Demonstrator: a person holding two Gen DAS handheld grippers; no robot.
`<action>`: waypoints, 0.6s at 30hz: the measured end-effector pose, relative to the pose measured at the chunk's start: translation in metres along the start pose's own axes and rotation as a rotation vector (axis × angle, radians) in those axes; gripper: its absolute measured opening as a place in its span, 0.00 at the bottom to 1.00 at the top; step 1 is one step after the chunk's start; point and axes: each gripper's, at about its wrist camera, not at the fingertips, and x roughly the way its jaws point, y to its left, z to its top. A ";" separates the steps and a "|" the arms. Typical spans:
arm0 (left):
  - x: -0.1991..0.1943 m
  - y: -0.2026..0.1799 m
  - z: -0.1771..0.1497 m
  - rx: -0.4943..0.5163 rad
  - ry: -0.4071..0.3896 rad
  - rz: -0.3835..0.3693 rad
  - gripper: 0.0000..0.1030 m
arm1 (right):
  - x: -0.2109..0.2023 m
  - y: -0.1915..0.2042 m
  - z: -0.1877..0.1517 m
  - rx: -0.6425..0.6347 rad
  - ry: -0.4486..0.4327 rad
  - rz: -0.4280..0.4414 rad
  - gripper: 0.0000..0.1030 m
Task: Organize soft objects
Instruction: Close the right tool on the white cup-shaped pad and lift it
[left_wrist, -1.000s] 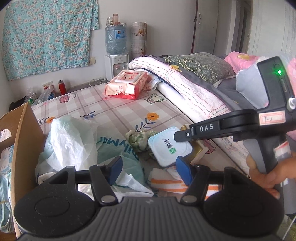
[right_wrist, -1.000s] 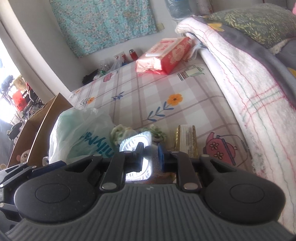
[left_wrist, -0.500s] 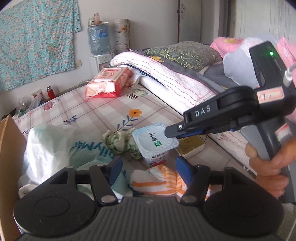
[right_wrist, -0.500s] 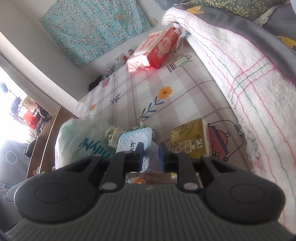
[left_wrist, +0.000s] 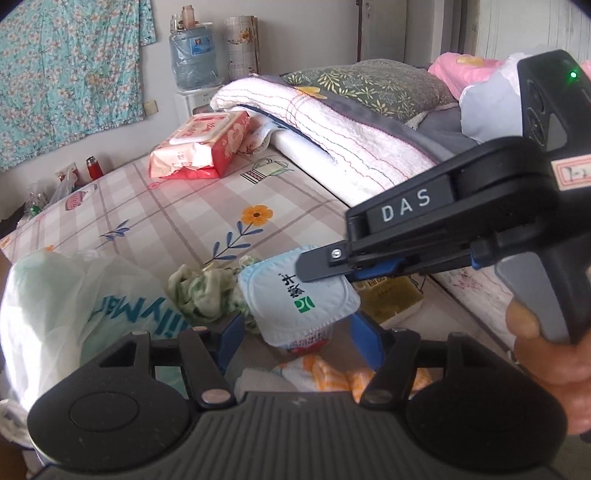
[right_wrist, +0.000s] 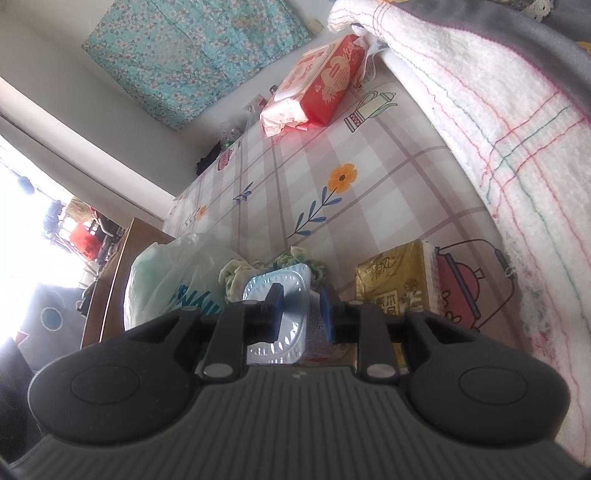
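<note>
The right gripper (right_wrist: 302, 308) is clamped on a yogurt cup (right_wrist: 286, 306) with a pale blue foil lid, one finger on the lid and the other against the cup wall; in the left wrist view the same cup (left_wrist: 299, 295) hangs from the right gripper's (left_wrist: 325, 264) fingertips, tilted, above the bedsheet (left_wrist: 177, 218); the left gripper (left_wrist: 299, 339) has its fingers spread wide apart, holding nothing, positioned just below the cup; an orange-and-white striped cloth (left_wrist: 328, 373) lies on the sheet directly beneath; a crumpled green cloth (left_wrist: 203, 291) sits just beside the cup, touching a white plastic bag (left_wrist: 74, 295) with teal lettering; a gold tissue pack (right_wrist: 397, 280) lies near the folded blanket (right_wrist: 480, 110); a red wet-wipe pack (left_wrist: 203, 144) rests well apart, near the far edge of the bed.
</note>
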 end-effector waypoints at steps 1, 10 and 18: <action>0.003 -0.001 0.000 0.002 0.003 0.004 0.64 | 0.002 -0.001 0.001 0.004 0.004 0.008 0.22; 0.017 -0.004 0.007 -0.019 0.007 0.017 0.64 | 0.008 -0.003 0.004 0.012 0.009 0.036 0.24; 0.014 -0.006 0.007 -0.031 -0.019 0.025 0.64 | 0.006 0.001 0.001 -0.023 -0.001 0.030 0.25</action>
